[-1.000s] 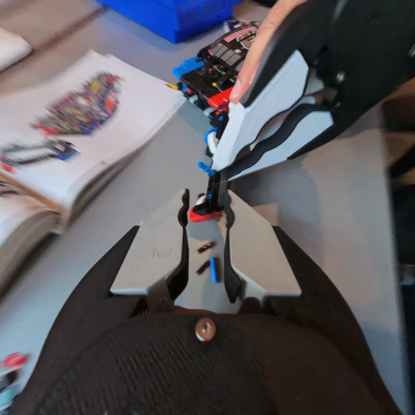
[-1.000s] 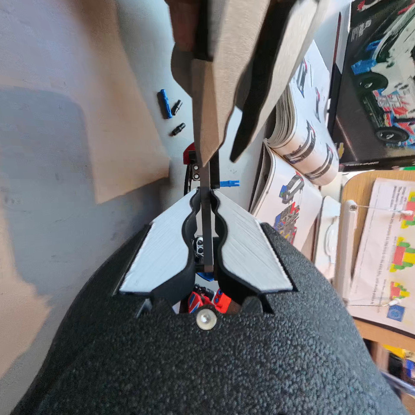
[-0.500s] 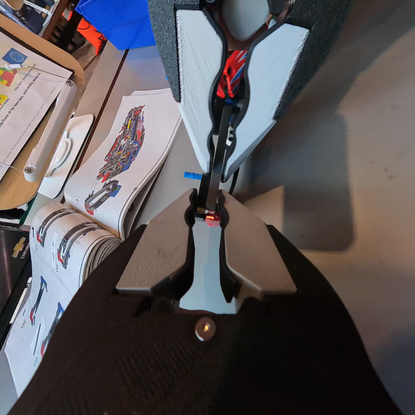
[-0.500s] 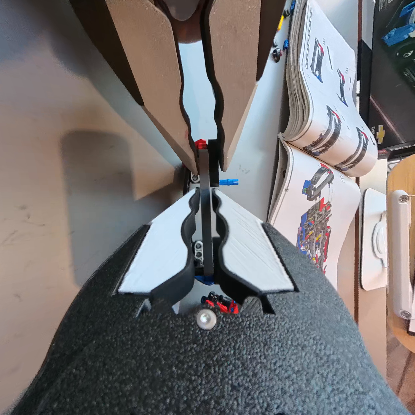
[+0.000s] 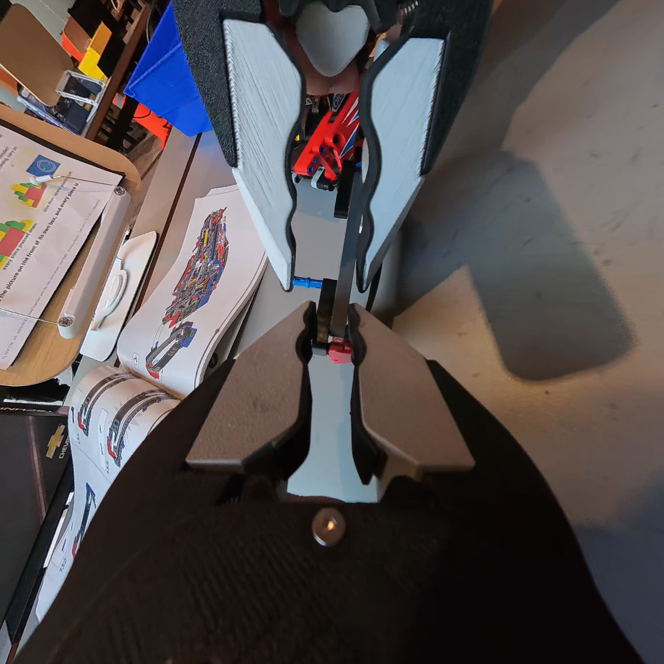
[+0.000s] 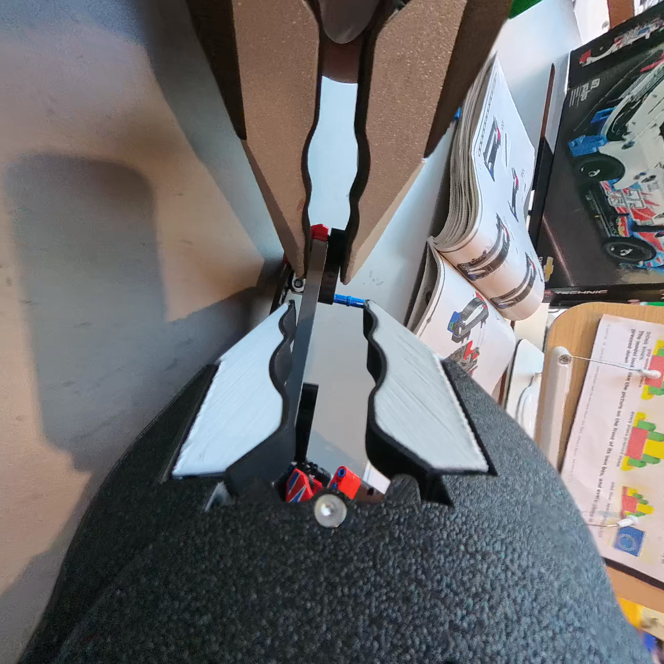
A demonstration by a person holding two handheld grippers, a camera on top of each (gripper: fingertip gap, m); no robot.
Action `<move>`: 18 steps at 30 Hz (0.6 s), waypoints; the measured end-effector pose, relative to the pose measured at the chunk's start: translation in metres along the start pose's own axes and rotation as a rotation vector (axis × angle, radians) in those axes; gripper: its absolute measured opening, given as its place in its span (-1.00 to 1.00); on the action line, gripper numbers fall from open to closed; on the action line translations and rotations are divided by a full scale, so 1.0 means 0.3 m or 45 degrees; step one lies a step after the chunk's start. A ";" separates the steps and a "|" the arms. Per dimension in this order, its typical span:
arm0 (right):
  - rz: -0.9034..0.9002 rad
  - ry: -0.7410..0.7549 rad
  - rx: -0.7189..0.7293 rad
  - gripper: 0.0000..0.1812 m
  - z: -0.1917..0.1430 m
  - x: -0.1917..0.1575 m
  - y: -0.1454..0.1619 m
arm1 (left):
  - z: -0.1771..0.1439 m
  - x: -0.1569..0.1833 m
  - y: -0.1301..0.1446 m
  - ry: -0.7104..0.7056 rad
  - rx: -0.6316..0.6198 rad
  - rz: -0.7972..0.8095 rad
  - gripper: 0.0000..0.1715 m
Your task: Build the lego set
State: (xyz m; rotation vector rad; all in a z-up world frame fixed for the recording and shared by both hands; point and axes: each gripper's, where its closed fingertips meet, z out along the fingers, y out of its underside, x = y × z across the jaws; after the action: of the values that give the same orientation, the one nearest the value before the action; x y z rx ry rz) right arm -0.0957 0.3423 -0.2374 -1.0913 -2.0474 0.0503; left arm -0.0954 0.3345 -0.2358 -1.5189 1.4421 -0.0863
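I'm holding one long black strip of the lego build up over the table, end to end between my two grippers. My left gripper is pinching the near end, fingers pressed onto the strip right by its red end piece, so that end is locked for me. My right gripper is sitting spread wide; the strip is only leaning along the inner face of its left finger, with a clear gap to the other one. I judge I'm letting go there so the left alone carries the piece, or I'm re-gripping.

One blue pin is sticking out sideways from the strip, just off the right gripper's fingertip, so I'm keeping that side free. Down by the right gripper's base I'm counting two red pieces, though how they join the strip is hidden.

One open instruction booklet is lying beside me, one set box behind it, one blue bin farther off. Two grippers, one strip, one pin.
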 end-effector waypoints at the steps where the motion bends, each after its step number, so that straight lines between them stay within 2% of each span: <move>1: -0.031 0.004 -0.009 -0.58 0.001 0.001 0.001 | 0.000 0.000 0.000 0.002 0.004 -0.001 -0.83; 18: -0.087 -0.003 -0.043 -0.63 0.010 0.003 -0.002 | -0.002 0.001 0.000 0.019 0.000 -0.049 -0.84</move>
State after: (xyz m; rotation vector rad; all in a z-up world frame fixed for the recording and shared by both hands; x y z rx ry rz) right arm -0.0985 0.3436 -0.2386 -1.0410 -2.0929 -0.0181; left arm -0.0956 0.3340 -0.2356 -1.5493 1.4243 -0.1212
